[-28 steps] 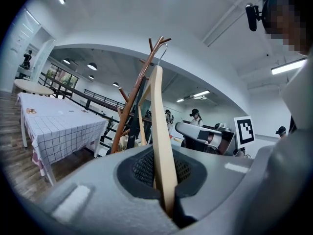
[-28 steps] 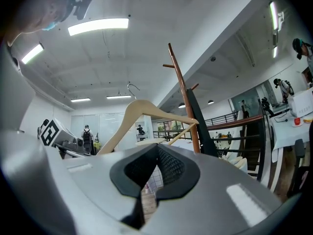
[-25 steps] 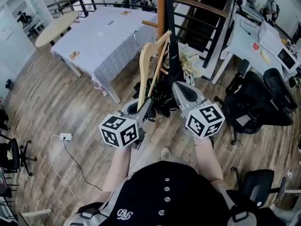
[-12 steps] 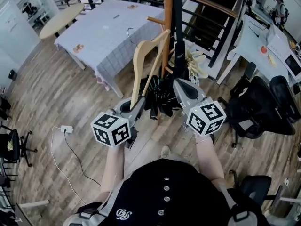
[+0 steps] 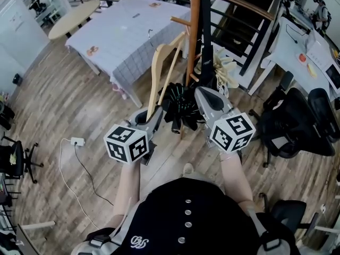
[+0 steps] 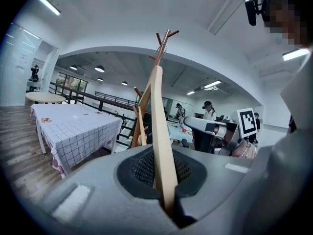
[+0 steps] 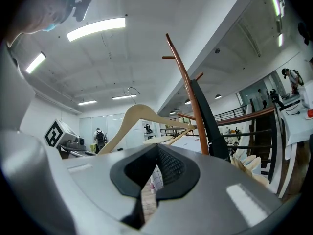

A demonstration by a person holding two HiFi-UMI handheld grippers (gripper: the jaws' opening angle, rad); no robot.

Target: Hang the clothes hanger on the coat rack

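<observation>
While the left gripper [image 5: 153, 115] pinched the lower arm of the wooden clothes hanger [image 5: 158, 70] between its jaws, the hanger stood steeply upright, close beside the coat rack [image 5: 194, 31] and not yet hung. The right gripper [image 5: 204, 96], near the rack's pole, had its jaws slightly apart, holding nothing.

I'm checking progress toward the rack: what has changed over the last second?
The left claw, carrying the wooden hanger, has drifted slightly left in the head view, away from the right claw. The hanger is not yet hooked on the coat rack. Unchanged: the left claw is shut on the end of one hanger arm, the right claw is open and empty, and the hanger stands upright beside the pole.
</observation>
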